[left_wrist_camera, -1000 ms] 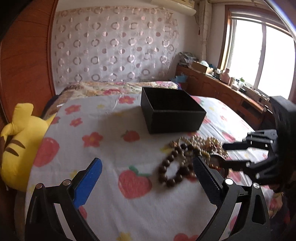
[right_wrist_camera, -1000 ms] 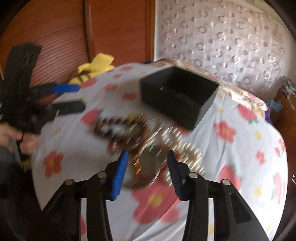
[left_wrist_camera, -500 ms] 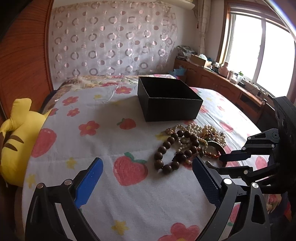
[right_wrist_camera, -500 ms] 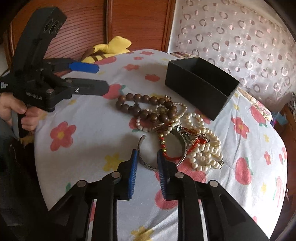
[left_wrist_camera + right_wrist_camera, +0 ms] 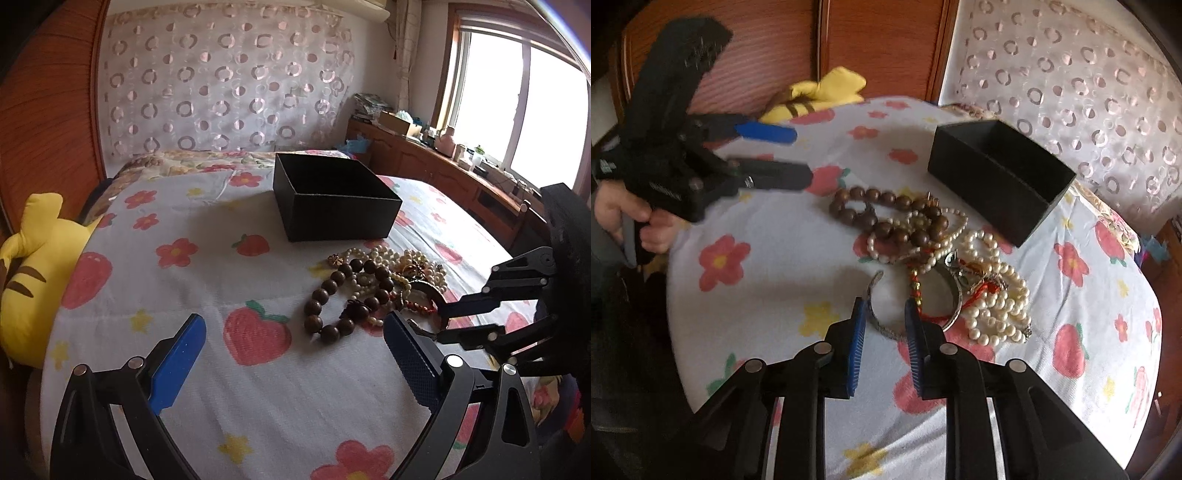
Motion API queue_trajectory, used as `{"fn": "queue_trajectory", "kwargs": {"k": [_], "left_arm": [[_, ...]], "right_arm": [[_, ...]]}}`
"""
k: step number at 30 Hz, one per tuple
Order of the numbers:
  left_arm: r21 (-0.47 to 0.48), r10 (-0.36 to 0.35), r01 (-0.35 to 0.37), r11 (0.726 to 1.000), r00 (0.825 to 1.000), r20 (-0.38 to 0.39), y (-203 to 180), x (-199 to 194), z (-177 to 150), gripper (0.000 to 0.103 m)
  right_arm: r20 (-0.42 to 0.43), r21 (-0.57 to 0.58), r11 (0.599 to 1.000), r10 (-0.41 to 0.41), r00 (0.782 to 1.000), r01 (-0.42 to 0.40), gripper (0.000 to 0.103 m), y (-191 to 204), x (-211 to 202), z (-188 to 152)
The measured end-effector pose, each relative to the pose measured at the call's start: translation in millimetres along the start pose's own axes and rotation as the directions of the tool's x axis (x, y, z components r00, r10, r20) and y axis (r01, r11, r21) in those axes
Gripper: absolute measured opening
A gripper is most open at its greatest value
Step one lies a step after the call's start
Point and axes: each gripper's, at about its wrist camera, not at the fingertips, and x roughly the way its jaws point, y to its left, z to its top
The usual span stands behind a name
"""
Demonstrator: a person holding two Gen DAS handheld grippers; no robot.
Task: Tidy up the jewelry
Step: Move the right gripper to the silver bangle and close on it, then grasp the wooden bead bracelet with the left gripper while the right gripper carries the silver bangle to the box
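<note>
A heap of jewelry lies on the flowered bedspread: a brown wooden bead bracelet [image 5: 334, 295] [image 5: 886, 218], white pearl strands [image 5: 997, 310] [image 5: 402, 262], a red cord bracelet [image 5: 916, 288] and a silver cuff bangle [image 5: 882, 325]. An open, empty black box [image 5: 332, 199] [image 5: 997, 173] stands behind the heap. My left gripper [image 5: 295, 354] is wide open and empty, left of the heap; it also shows in the right wrist view [image 5: 783, 155]. My right gripper [image 5: 884, 321] is partly closed, its jaws straddling the bangle's near rim; it also shows in the left wrist view [image 5: 443, 323].
A yellow striped plush toy [image 5: 29, 266] lies at the bed's left edge by the wooden headboard [image 5: 48, 122]. A wooden counter with clutter [image 5: 443, 162] runs under the window at the right. A patterned curtain [image 5: 229, 81] hangs behind the bed.
My right gripper has narrowed its jaws and come down over the silver bangle's near rim. My left gripper has drawn back a little and stayed open.
</note>
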Motion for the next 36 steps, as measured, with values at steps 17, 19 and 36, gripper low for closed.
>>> {"fn": "queue_trajectory", "kwargs": {"k": [17, 19, 36], "left_arm": [[-0.005, -0.009, 0.009, 1.000, 1.000, 0.013, -1.4, -4.0, 2.1, 0.093], [-0.004, -0.011, 0.011, 1.000, 1.000, 0.012, -2.0, -2.7, 2.2, 0.093], [0.007, -0.074, 0.075, 0.997, 0.994, -0.074, -11.5, 32.0, 17.0, 0.039]], "right_arm": [[-0.040, 0.017, 0.999, -0.030, 0.999, 0.031, 0.005, -10.7, -5.5, 17.1], [-0.054, 0.020, 0.998, -0.051, 0.997, 0.052, 0.005, -15.0, -7.5, 17.3], [-0.036, 0.061, 0.989, -0.132, 0.991, 0.134, 0.005, -36.7, -23.5, 10.9]]}}
